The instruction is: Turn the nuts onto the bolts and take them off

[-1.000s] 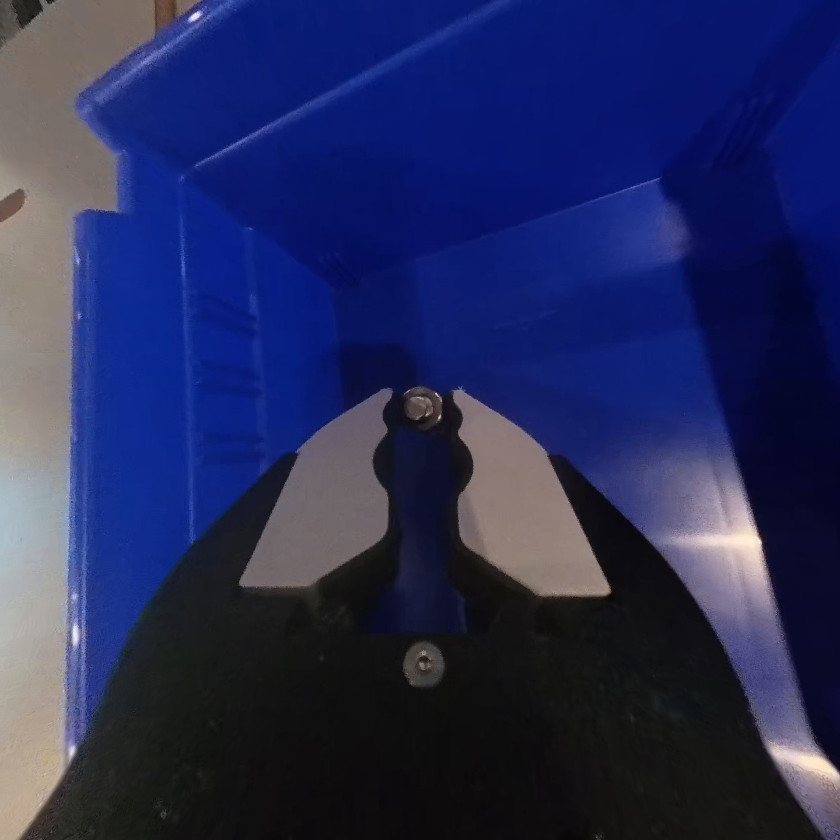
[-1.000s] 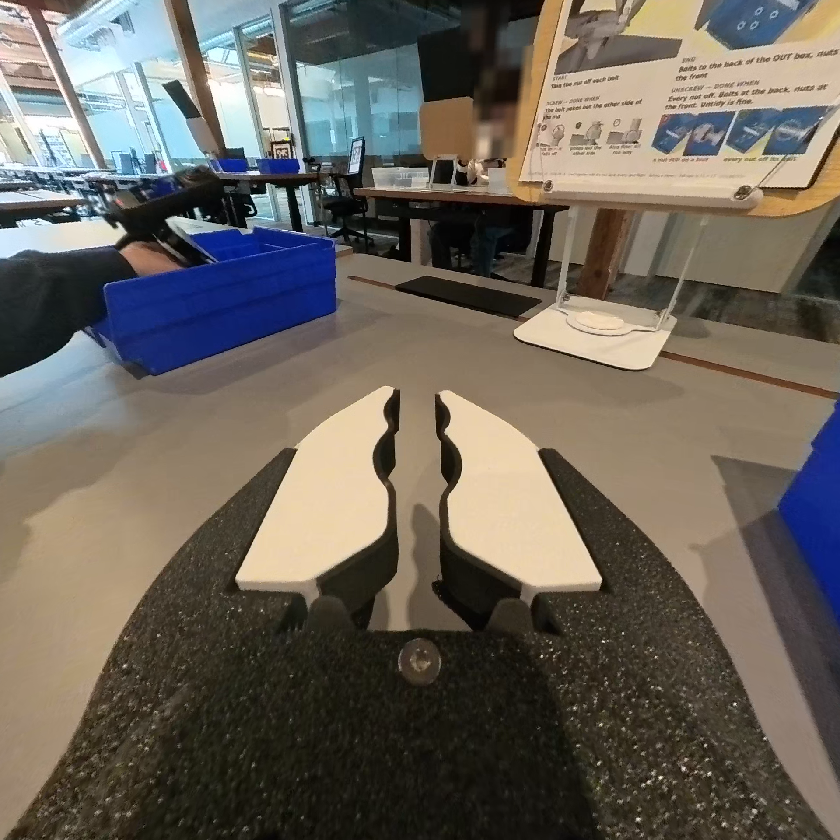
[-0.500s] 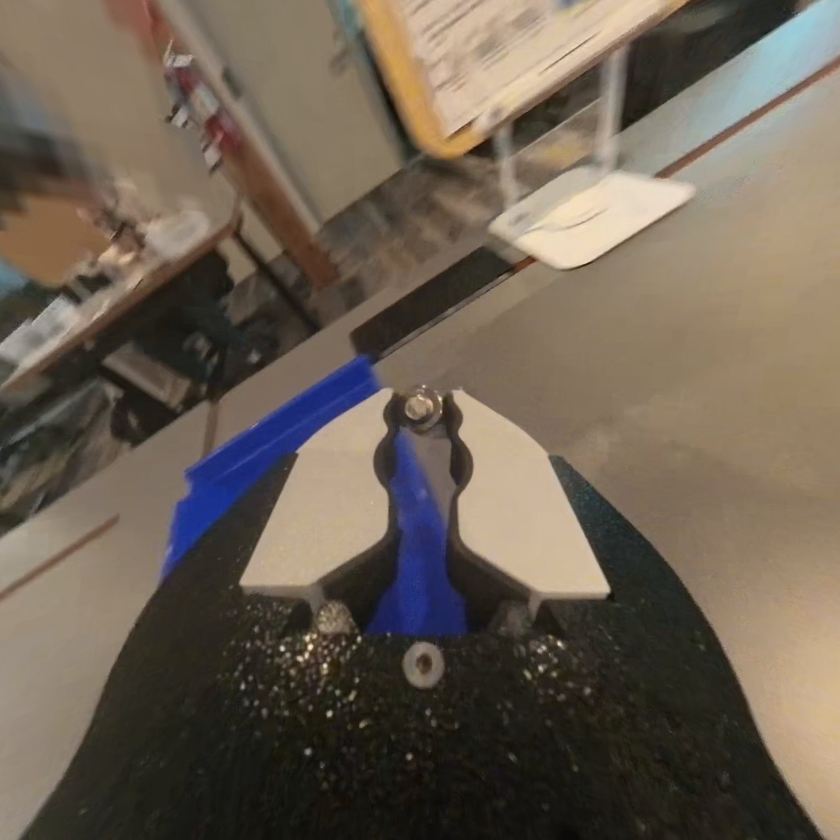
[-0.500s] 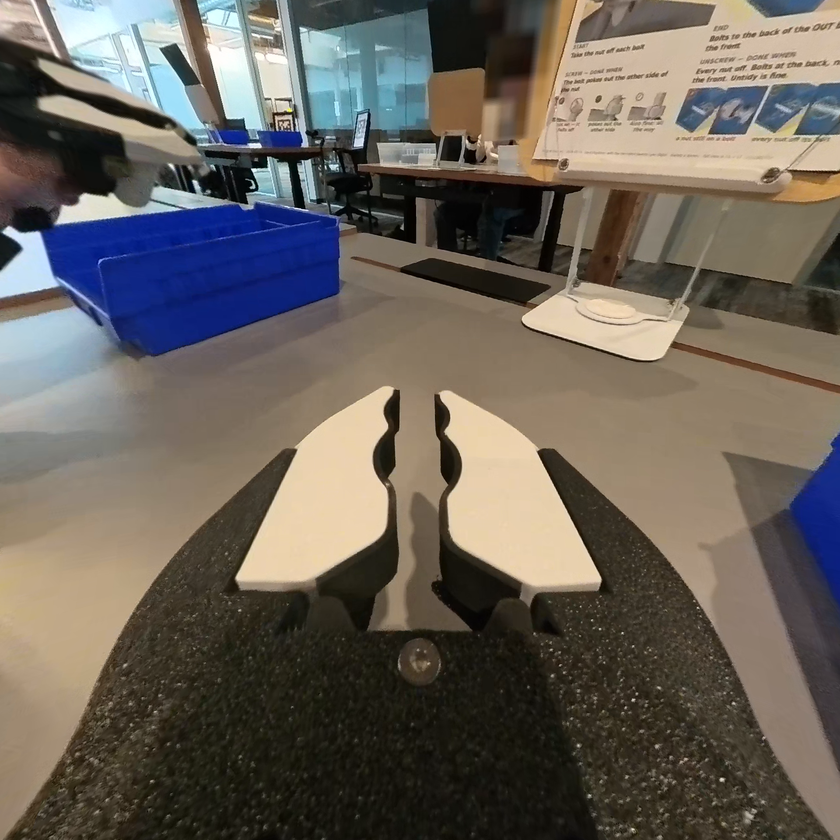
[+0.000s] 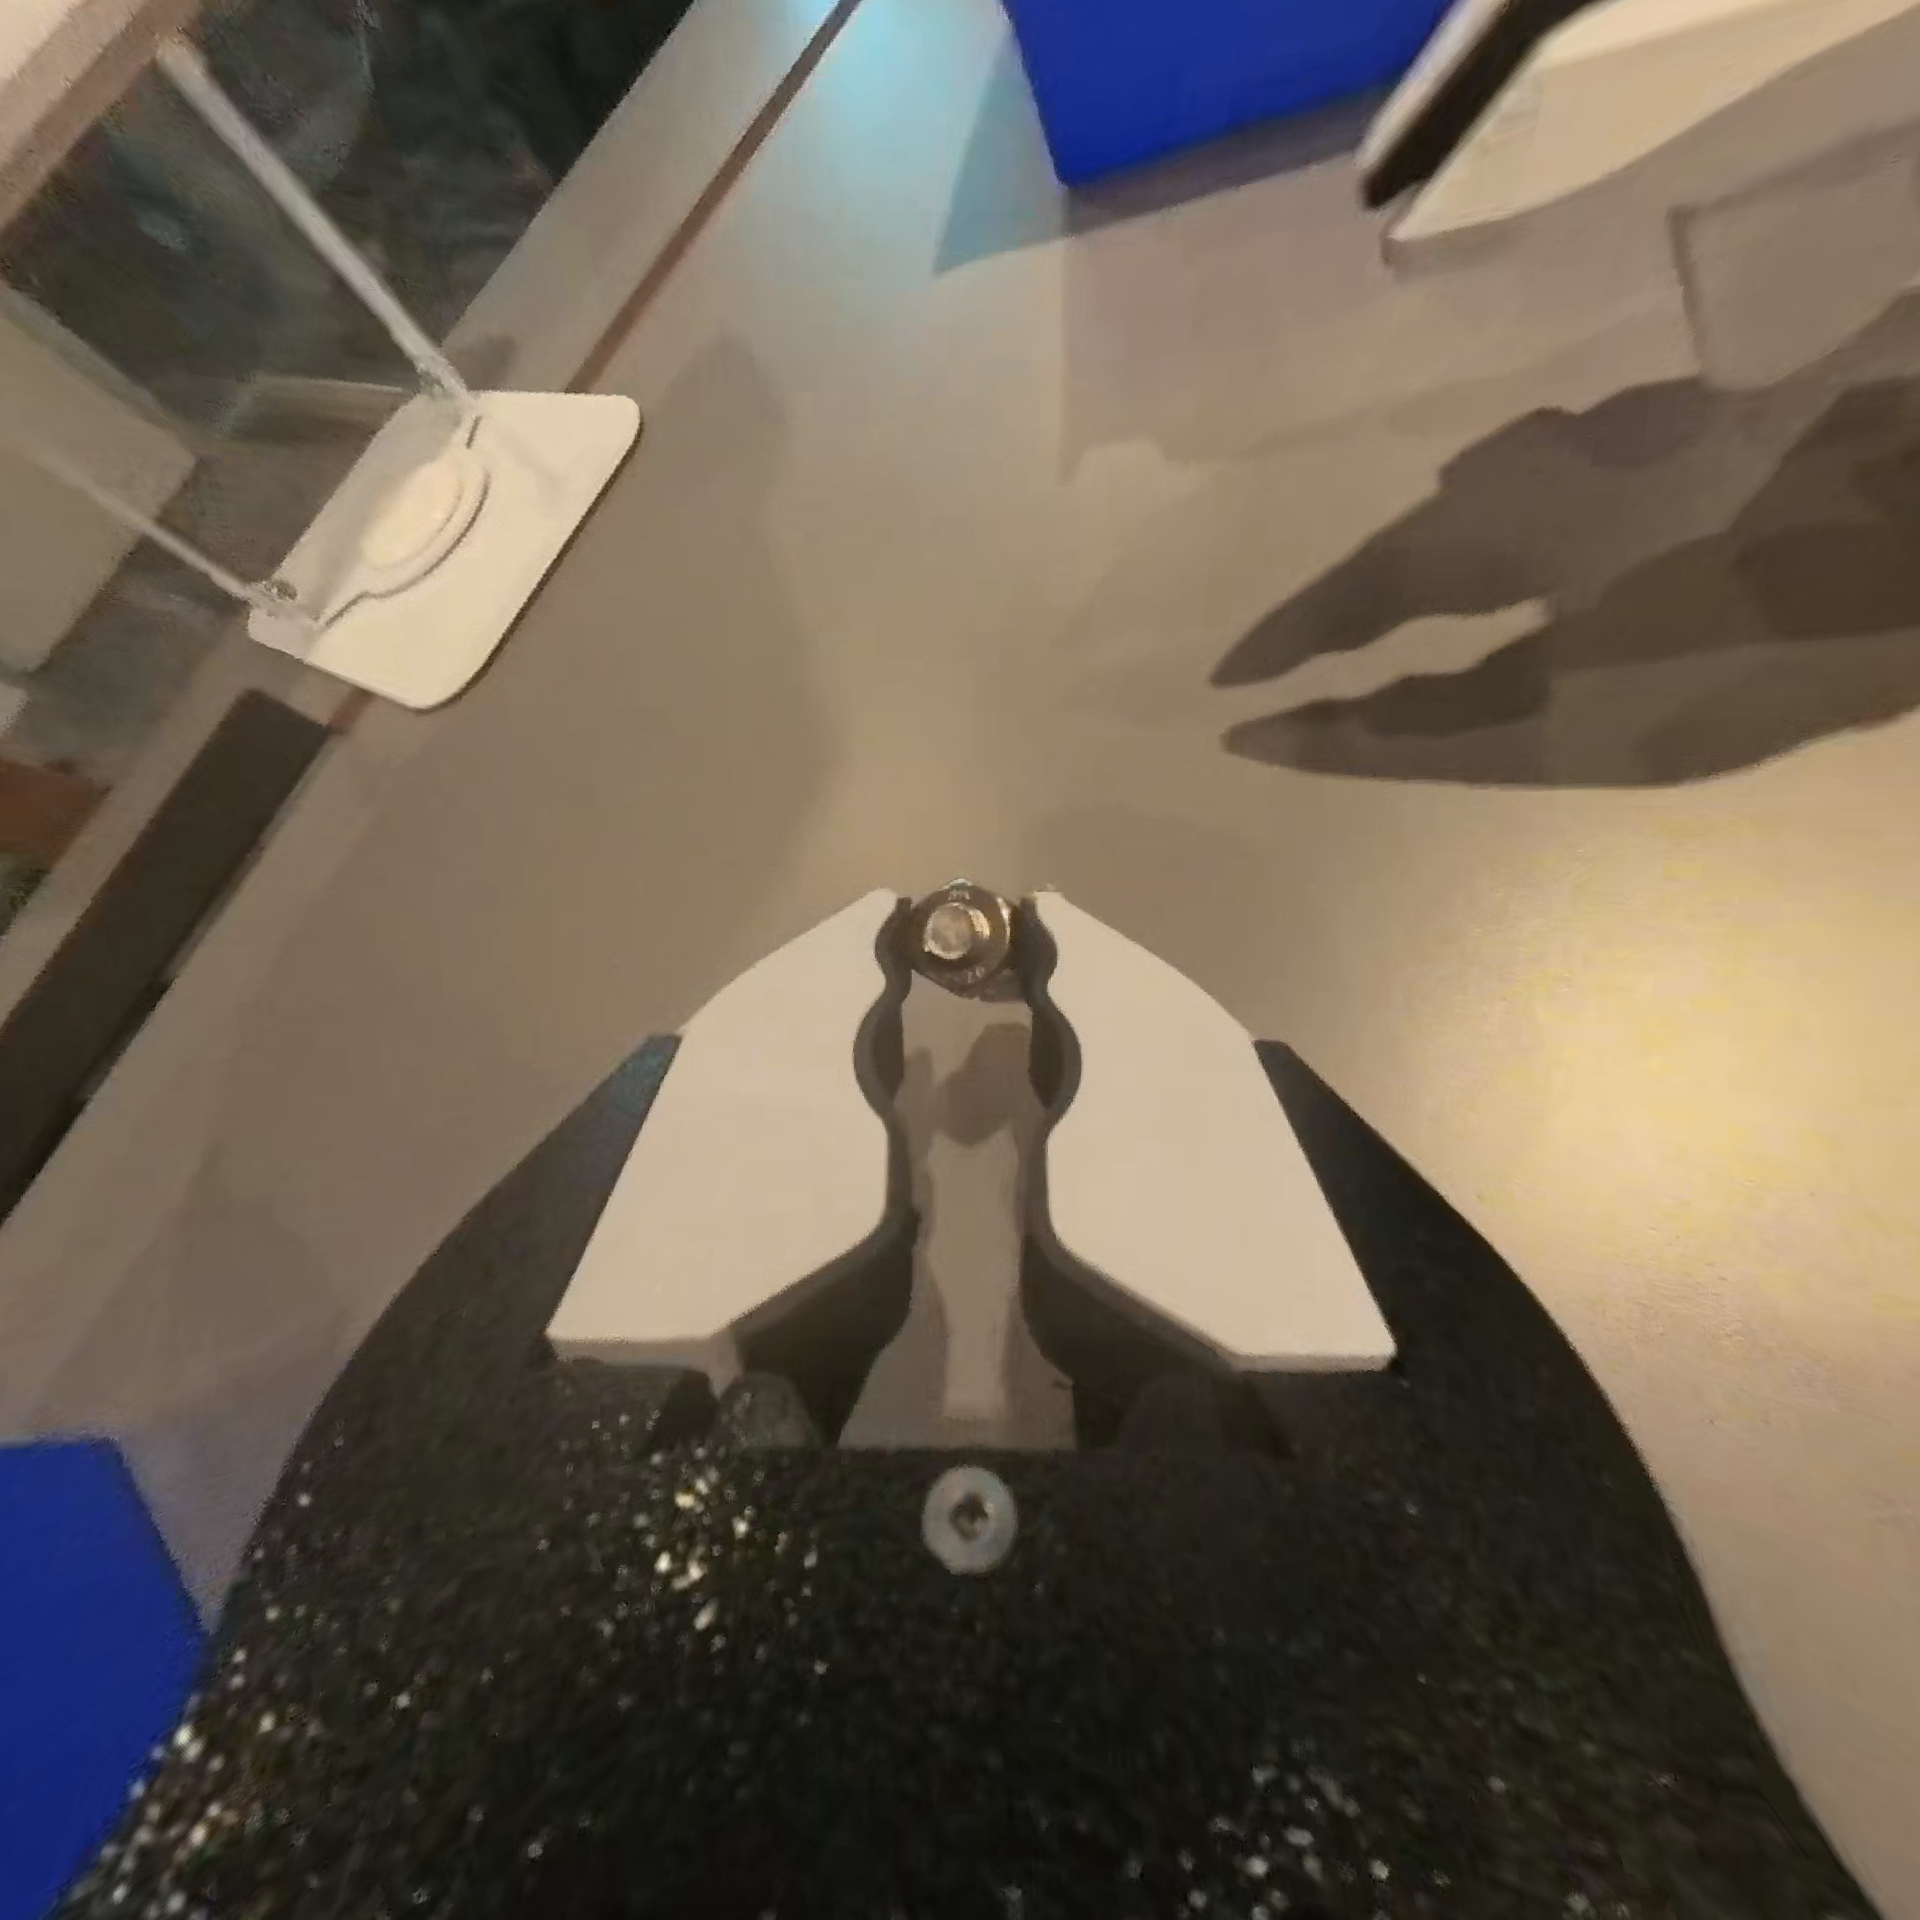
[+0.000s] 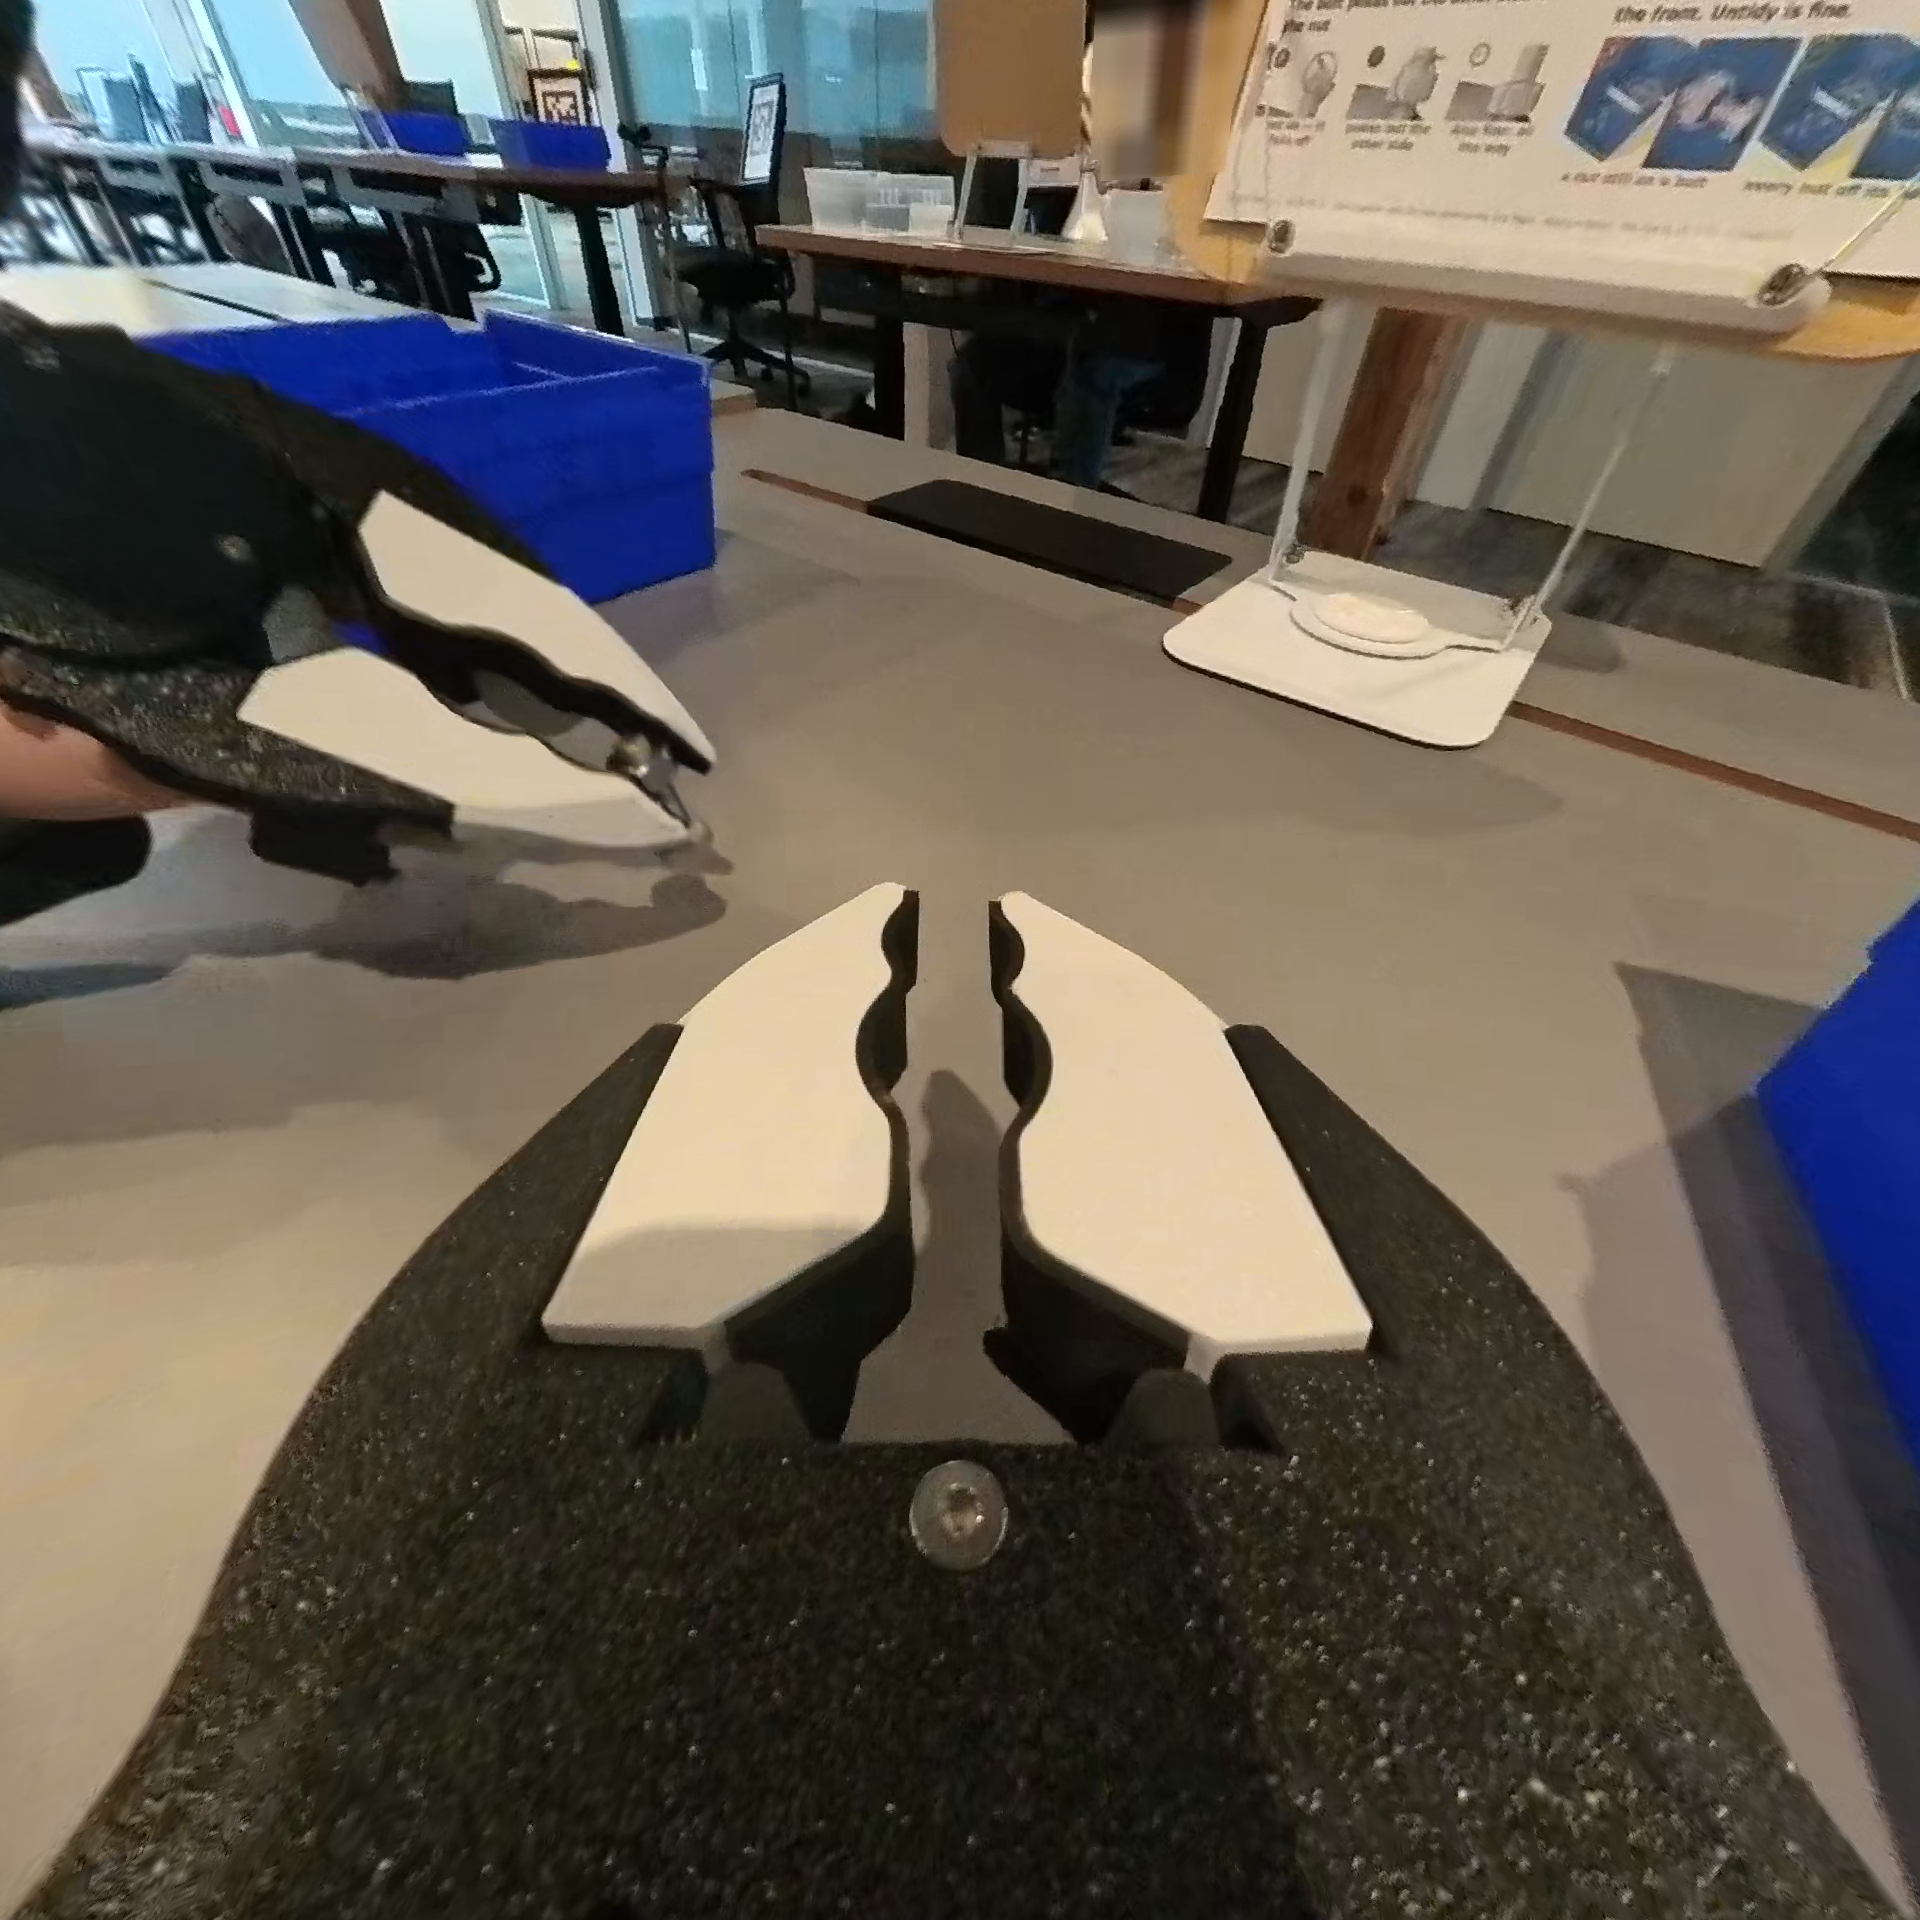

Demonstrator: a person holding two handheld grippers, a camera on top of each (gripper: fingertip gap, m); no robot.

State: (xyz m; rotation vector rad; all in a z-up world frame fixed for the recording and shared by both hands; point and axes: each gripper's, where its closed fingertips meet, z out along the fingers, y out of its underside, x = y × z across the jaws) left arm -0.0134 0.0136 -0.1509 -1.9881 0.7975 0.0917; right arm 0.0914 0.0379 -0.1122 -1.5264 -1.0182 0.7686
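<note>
Left gripper jaws clenched on a small steel bolt with nut, held over mid tabletop; right gripper jaws slightly parted, empty; hardware looks rigid, light, slippery, so best pinched across the nut's flats.

Our left gripper pinches a small bolt with a nut at its tips; our right gripper hangs empty, fingers narrowly parted
</note>
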